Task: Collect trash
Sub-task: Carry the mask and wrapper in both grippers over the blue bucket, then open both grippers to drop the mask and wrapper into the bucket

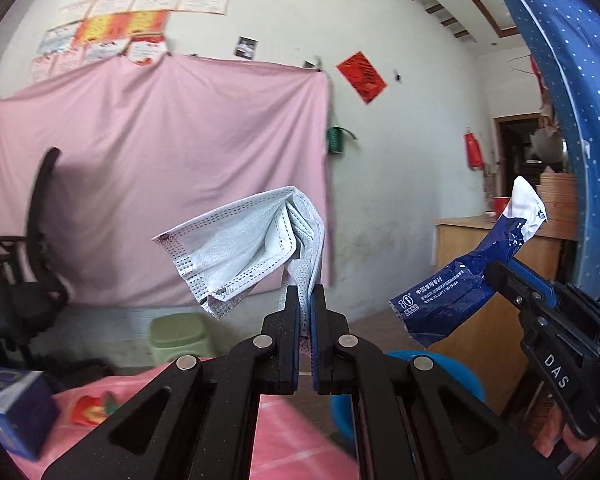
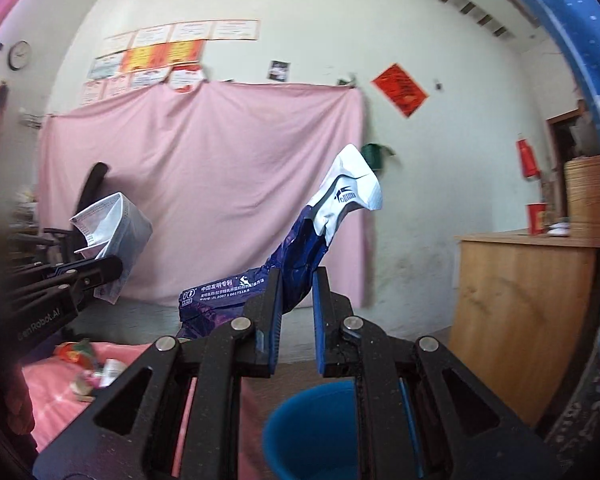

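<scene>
Two claw-mounted fisheye views, side by side, level toward the shared pink sheet and wall.

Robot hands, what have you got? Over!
Left gripper shut on face mask. Right gripper shut on blue wrapper. Blue bin below, nothing blocking.

"DAS" on right gripper

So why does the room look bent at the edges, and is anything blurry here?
Left wrist view: the fisheye lens bows the walls and darkens the corners; the face mask in the left gripper looks sharp, the blue box at the edge smeared. Right wrist view: same curving; the blue wrapper in the right gripper is crisp, the blue bin below soft.
</scene>
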### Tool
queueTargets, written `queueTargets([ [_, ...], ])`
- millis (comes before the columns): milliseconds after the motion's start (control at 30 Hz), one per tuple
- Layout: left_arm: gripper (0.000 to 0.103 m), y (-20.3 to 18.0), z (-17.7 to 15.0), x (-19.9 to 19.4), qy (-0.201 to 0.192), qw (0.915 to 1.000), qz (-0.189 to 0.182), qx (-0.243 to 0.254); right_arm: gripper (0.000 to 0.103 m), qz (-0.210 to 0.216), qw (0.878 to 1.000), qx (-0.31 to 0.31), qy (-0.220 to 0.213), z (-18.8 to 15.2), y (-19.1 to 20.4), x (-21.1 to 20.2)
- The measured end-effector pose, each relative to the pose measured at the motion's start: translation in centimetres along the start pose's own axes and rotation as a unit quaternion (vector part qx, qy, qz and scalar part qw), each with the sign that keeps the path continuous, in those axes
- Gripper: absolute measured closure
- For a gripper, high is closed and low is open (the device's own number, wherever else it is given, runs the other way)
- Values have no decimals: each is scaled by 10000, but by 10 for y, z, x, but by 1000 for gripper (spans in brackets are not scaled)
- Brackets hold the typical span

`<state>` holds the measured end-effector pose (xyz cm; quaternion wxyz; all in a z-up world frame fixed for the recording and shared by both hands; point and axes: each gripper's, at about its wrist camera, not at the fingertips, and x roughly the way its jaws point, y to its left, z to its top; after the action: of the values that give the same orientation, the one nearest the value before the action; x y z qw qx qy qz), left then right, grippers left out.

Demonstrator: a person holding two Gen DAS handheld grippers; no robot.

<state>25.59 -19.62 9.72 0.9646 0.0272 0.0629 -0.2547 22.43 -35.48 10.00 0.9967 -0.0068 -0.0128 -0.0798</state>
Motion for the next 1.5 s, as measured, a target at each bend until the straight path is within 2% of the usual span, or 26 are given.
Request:
queueTargets([
  [167, 100, -50, -1, 44, 319, 9979, -524, 192, 63, -585, 9981, -61, 190, -8, -32, 7],
  [333, 100, -76, -13, 92, 925, 9916, -875, 208, 63, -860, 9931, -48, 793, -30, -67, 28],
  [500, 100, -85, -26, 135, 1738, 9788, -1070, 199, 62, -853, 9851, 156, 1488, -58, -89, 48],
  [600, 99, -89, -32, 154, 2172, 9696, -1108, 209, 62, -688, 9790, 323, 1894, -74, -93, 61],
  [800, 97, -85, -34, 181, 2691, 9556, -1200, 37, 60, -572, 9675, 347, 2438, -93, -93, 74],
  [867, 88, -80, -37, 182, 2798, 9528, -1180, 11, 60, -523, 9656, 367, 2520, -95, -93, 76],
  [900, 85, -78, -36, 179, 2821, 9521, -1177, -22, 60, -492, 9643, 356, 2577, -96, -91, 77],
  [967, 70, -73, -37, 179, 2849, 9512, -1176, -119, 59, -459, 9627, 311, 2648, -96, -87, 76],
  [1167, 68, -59, -44, 171, 2865, 9518, -1064, -270, 46, -407, 9595, 375, 2762, -100, -89, 82],
  [1267, 67, -51, -42, 161, 2658, 9587, -949, -346, 37, -388, 9617, 425, 2679, -96, -92, 82],
  [1500, 51, -15, -29, 124, 1974, 9762, -514, -738, 23, -169, 9770, 447, 2079, -72, -77, 70],
])
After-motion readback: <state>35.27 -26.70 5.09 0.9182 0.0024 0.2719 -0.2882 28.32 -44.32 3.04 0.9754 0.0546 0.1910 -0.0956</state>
